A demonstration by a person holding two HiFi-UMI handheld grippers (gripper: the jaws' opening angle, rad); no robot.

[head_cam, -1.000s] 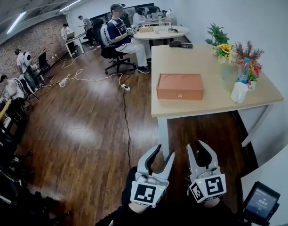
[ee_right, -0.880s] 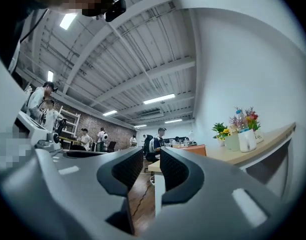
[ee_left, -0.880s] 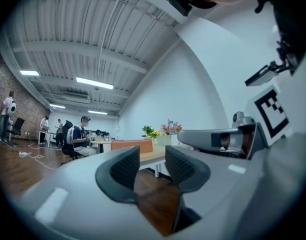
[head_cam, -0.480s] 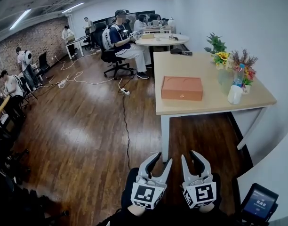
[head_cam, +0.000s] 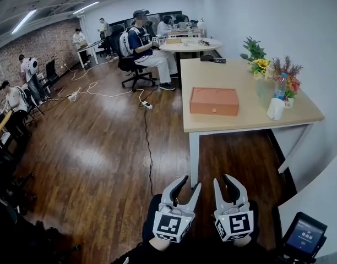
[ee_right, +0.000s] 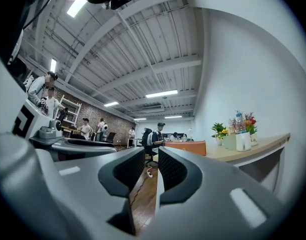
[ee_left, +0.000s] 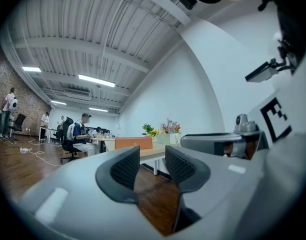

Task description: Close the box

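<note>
The orange box (head_cam: pixel 214 101) lies on the light wooden table (head_cam: pixel 234 122) with its lid down, far ahead of me. Both grippers hang low over the wooden floor, well short of the table. My left gripper (head_cam: pixel 191 181) is shut with nothing between its pads. My right gripper (head_cam: pixel 221 179) sits beside it, jaws closing to a narrow slit, also empty. In the left gripper view the box (ee_left: pixel 133 143) shows small beyond the left gripper (ee_left: pixel 152 156). In the right gripper view the box (ee_right: pixel 185 147) shows past the right gripper (ee_right: pixel 151 156).
Flowers in a vase (head_cam: pixel 285 76), a bottle (head_cam: pixel 279 88) and a white cup (head_cam: pixel 275 109) stand on the table's right side. A seated person (head_cam: pixel 142 44) is at a round table behind. A cable (head_cam: pixel 146 131) runs across the floor. A small screen (head_cam: pixel 303 236) is at bottom right.
The table and box have shifted slightly in view as my head moved. Both grippers stay low in front of me, and their jaws have drawn closer together.
</note>
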